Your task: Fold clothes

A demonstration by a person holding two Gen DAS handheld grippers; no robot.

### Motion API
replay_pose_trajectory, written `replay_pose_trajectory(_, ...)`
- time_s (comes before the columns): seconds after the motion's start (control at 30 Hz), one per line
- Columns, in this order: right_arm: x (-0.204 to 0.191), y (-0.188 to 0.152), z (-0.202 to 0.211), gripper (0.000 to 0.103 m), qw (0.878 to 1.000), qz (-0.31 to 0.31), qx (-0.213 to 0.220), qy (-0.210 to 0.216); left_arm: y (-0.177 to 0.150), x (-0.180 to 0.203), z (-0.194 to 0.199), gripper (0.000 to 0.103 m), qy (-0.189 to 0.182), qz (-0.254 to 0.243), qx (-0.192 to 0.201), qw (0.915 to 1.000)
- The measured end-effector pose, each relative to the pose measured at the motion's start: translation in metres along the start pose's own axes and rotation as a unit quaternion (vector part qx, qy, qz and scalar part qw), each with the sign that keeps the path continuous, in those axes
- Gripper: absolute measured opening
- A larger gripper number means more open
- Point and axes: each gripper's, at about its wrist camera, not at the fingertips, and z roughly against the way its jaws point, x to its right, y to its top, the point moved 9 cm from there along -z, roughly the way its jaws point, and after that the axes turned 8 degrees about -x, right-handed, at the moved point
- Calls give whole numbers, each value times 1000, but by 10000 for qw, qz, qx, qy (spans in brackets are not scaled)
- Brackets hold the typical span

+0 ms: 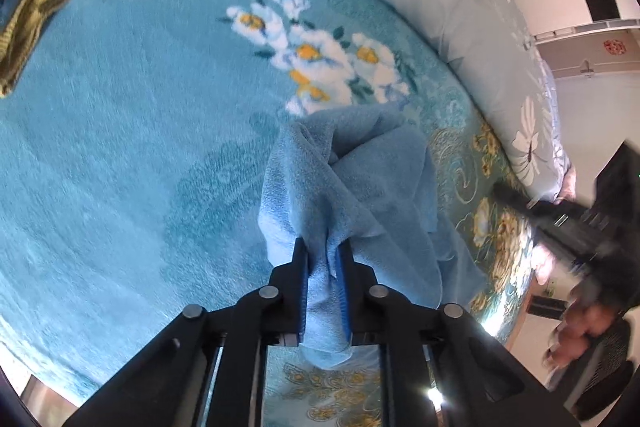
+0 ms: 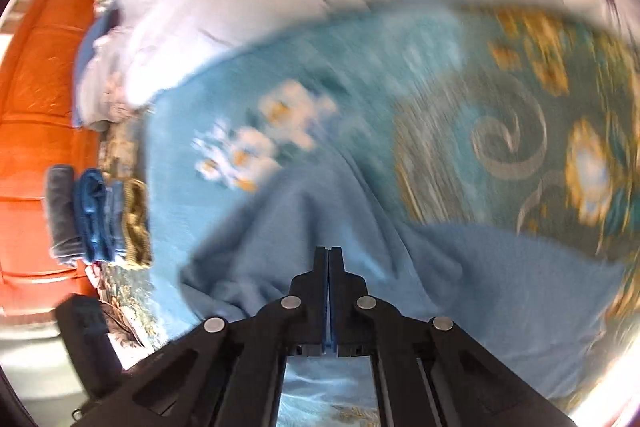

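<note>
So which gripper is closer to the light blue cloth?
Left. The left gripper has its jaws clamped on a bunched fold of the light blue cloth, lifting it. The right gripper has its jaws shut with nothing visibly between them, over the cloth's spread part.

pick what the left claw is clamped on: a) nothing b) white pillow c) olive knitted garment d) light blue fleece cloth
d: in the left wrist view the left claw has a bunched fold of the light blue fleece cloth pinched between its fingers.

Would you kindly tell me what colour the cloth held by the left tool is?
Light blue cloth; clearest in the left wrist view.
</note>
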Motion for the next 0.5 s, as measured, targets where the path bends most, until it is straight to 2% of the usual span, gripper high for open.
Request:
replay_pose_trajectory(0.13,-24,45,53,0,9977,364,556,-125,6,0,17,10,-65,-97,184,9998)
replay_pose_trajectory(0.23,-40,80,86,0,9936,607,857,-404,22,-1,26,10,-110,-152,336,9993)
replay_pose_trajectory(0.37,-49,115,104,0,9886,782,938,-886,48,-3,35,10,-25,-302,504,9983)
replay_pose_trajectory(0.43,-53,121,105,0,9876,802,897,-1011,63,-4,40,8,73,-407,558,9976)
replay_pose_trajectory(0.5,-59,119,98,0,9874,835,817,-1063,75,-4,48,8,14,-429,636,9971)
